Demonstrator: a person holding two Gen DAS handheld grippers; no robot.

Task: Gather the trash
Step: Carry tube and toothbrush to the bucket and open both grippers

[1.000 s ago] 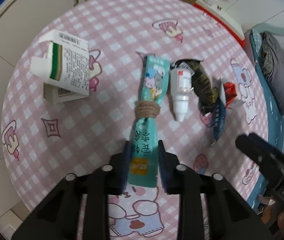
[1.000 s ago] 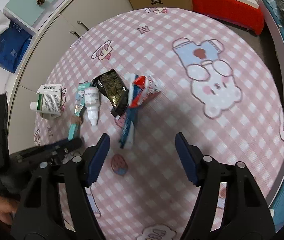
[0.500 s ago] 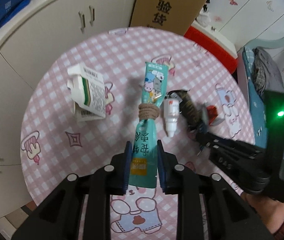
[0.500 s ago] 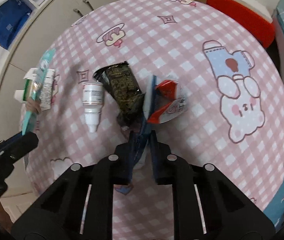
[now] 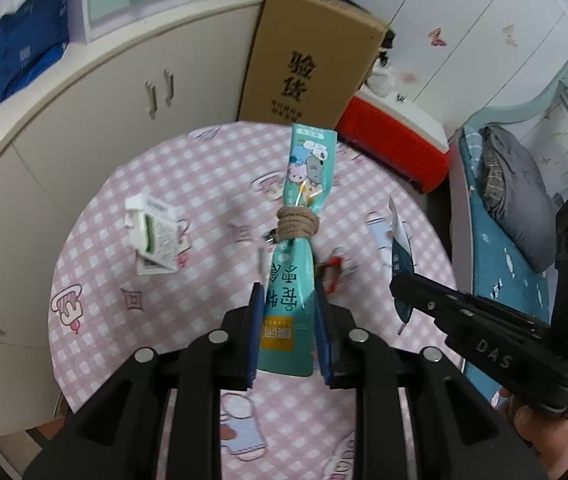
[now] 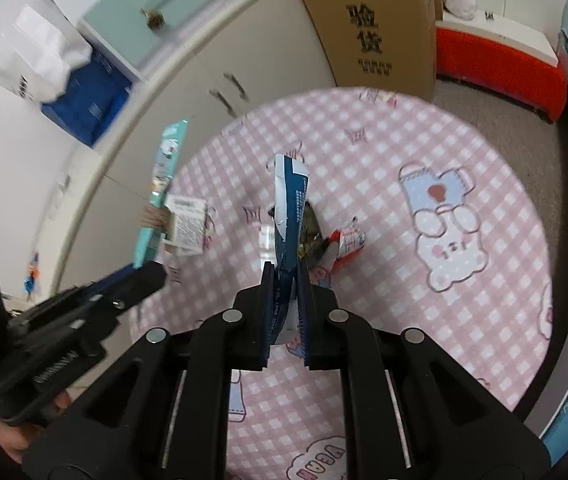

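1. Evidently the teal snack pouch [image 5: 299, 280] is light and limp; it is pinched at its lower end between the left gripper [image 5: 287, 334] fingers, above the checked tablecloth [image 5: 188, 184]
2. A tan cord [image 5: 297, 227] is wound round its waist beyond the fingertips
3. The blue-and-white wrapper [image 6: 289, 216], thin and crinkly, is clamped likewise by the right gripper [image 6: 285, 312], whose jaws have just been closing on it

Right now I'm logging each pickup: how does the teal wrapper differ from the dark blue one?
The teal cartoon-printed wrapper has brown cord wound round its middle; the dark blue and white wrapper has none. The teal one sits in the left tool, the blue one in the right tool. Both are clamped and lifted off the table.
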